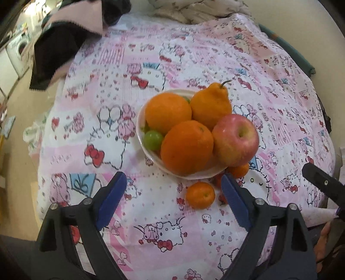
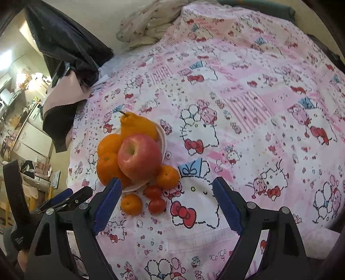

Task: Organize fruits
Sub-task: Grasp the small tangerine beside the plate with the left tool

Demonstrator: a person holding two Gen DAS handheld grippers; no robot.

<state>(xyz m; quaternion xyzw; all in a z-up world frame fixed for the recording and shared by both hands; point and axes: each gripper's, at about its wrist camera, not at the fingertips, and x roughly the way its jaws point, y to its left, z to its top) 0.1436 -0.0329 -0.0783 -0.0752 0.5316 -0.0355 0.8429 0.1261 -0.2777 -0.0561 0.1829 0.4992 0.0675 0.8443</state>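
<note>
A white bowl [image 1: 138, 122] on the pink cartoon-print cloth holds two oranges [image 1: 186, 146], an orange pear-shaped fruit [image 1: 210, 104], a red apple [image 1: 236, 140] and green grapes [image 1: 153, 140]. In front of it a small mandarin [image 1: 200, 195] lies loose on the cloth. My left gripper [image 1: 173, 175] is open just short of the bowl, and the mandarin lies between its blue fingers, untouched. My right gripper [image 2: 166, 180] is open too, to the right of the bowl [image 2: 163, 137]. A second mandarin [image 2: 167, 175], two tomatoes [image 2: 157, 205] and the first mandarin [image 2: 131, 204] lie near its left finger.
A dark and pink garment [image 1: 54, 58] hangs over the cloth's far left edge. Crumpled pale fabric [image 1: 194, 10] is piled at the back. The patterned cloth [image 2: 258, 107] spreads wide to the right of the bowl. Room furniture shows beyond the left edge.
</note>
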